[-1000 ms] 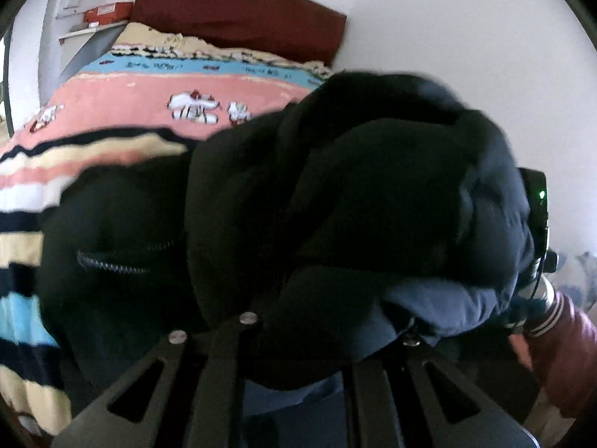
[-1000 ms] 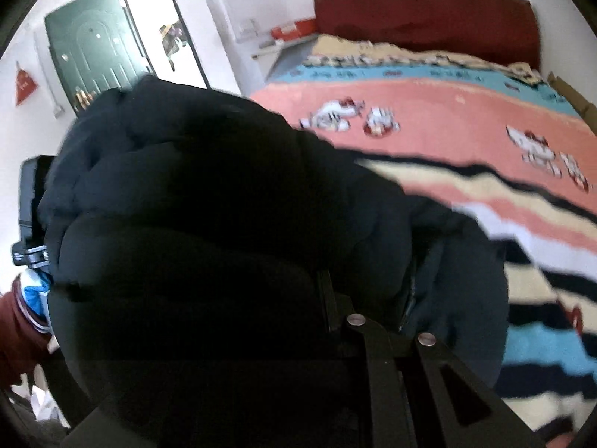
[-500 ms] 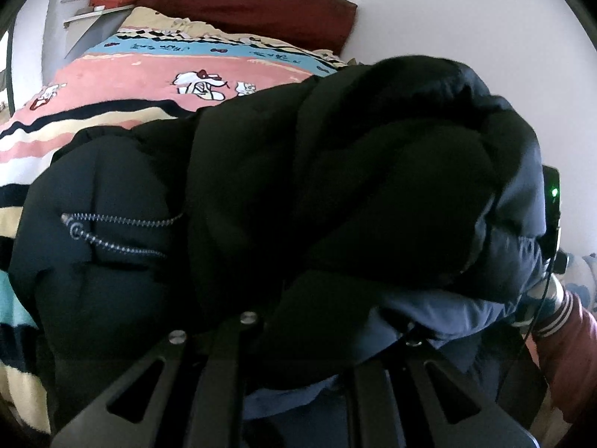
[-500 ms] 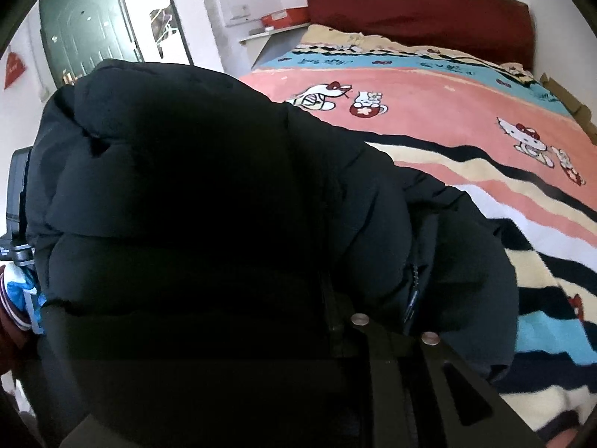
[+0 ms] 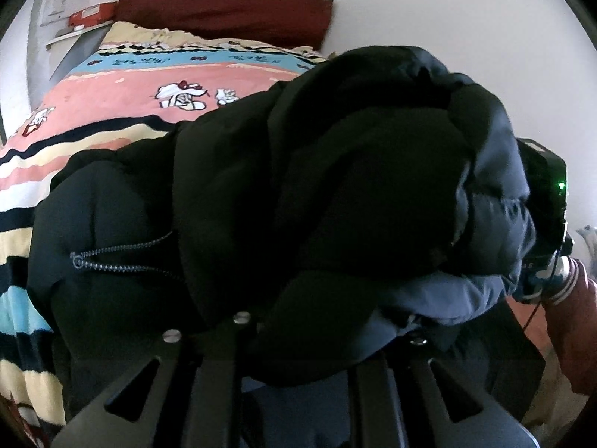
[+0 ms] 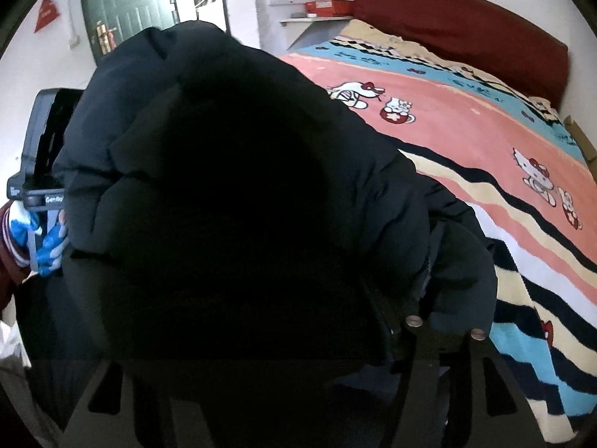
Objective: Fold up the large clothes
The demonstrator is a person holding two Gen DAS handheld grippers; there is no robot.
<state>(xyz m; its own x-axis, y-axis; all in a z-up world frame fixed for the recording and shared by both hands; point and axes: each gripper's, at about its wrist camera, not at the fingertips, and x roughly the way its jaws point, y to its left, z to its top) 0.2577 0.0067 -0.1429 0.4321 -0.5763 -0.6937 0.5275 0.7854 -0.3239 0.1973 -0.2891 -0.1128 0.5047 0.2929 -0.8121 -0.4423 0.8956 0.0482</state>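
Nearest, the left gripper [image 5: 298, 339] has its jaws opening, only a narrow gap so far, with folds of the bulky black puffer jacket [image 5: 298, 186] bunched over and between them. The right gripper [image 6: 298, 336] is opening wider, its fingertips buried under the same jacket; whether the pads press it cannot be told. The jacket lies heaped on the near end of the striped pink-and-blue cartoon-print bedspread [image 6: 466, 142]. Farthest stands a dark red headboard [image 5: 224, 3].

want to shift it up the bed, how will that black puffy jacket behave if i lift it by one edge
The black puffy jacket will probably sag and unfold, since it lies as a soft, rounded heap on the striped blanket. Its quilted bulk suggests it is light for its size. The smooth shell may slip from a thin pinch.
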